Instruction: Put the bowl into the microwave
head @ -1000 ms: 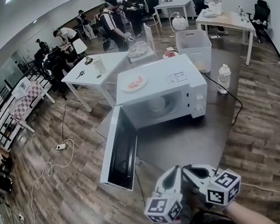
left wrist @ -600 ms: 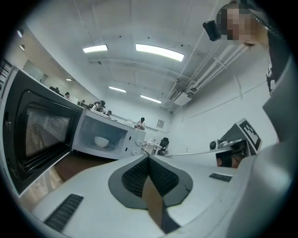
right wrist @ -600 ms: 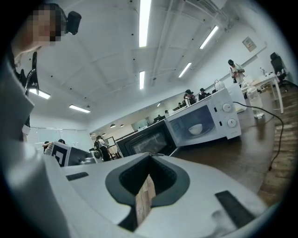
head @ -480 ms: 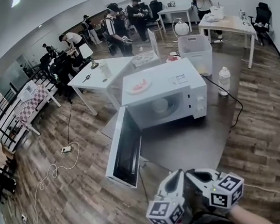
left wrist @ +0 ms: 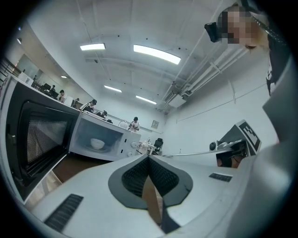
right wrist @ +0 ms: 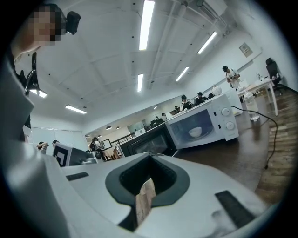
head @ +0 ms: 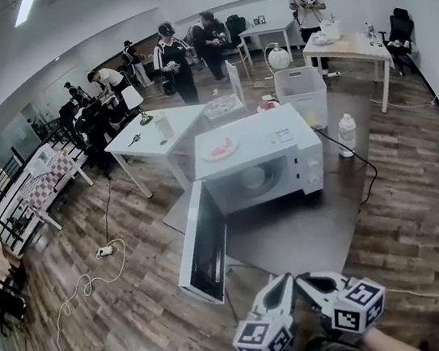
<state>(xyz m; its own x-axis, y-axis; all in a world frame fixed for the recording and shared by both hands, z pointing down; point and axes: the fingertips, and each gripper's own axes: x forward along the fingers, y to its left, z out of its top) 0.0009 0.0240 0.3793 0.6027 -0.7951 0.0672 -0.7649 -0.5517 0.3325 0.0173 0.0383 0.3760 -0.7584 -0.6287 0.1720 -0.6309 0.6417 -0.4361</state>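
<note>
Tools held low: left tool (head: 286,284) beside right tool (head: 305,281), both closed.

Two white grippers, one in each hand
The left gripper (head: 283,285) and right gripper (head: 304,282) have white shells, dark grey fingers (left wrist: 135,175), and cubes (head: 262,337) bearing black-and-white square markers.

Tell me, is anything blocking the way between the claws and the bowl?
Nothing visible. The door of the microwave stands wide open, the bowl already sits inside, and only grey mat lies between it and the shut left claw and right claw.
</note>
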